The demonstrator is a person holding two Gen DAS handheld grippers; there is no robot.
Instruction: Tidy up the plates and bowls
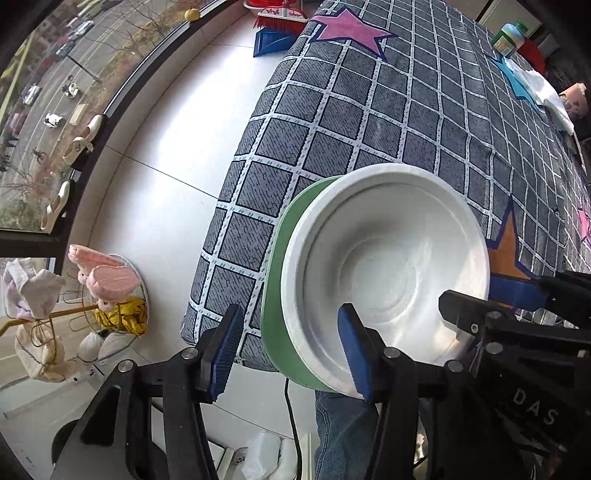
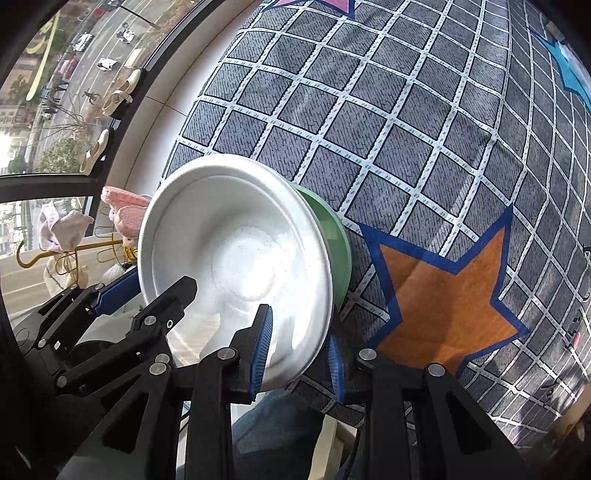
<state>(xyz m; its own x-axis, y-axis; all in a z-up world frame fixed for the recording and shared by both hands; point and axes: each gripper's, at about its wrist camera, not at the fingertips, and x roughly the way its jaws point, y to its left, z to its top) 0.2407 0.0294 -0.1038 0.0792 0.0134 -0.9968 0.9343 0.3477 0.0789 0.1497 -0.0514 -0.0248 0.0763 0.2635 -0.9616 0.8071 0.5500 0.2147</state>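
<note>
A white bowl (image 1: 388, 280) is nested in a green bowl (image 1: 280, 258); both are tilted and held up over the near edge of a table with a grey checked cloth (image 1: 388, 110). My left gripper (image 1: 291, 350) straddles the stack's near rim with a wide gap between its blue pads (image 1: 221, 350). My right gripper (image 2: 299, 354) is shut on the rim of the white bowl (image 2: 236, 258) and green bowl (image 2: 338, 240). Each gripper shows in the other's view.
The cloth has an orange star (image 2: 443, 295) beside the bowls and a pink star (image 1: 351, 29) farther back. A green-capped bottle (image 1: 509, 37) and white cloth (image 1: 543, 88) lie at the far right. Slippers and a rack (image 1: 99, 280) stand on the floor at left.
</note>
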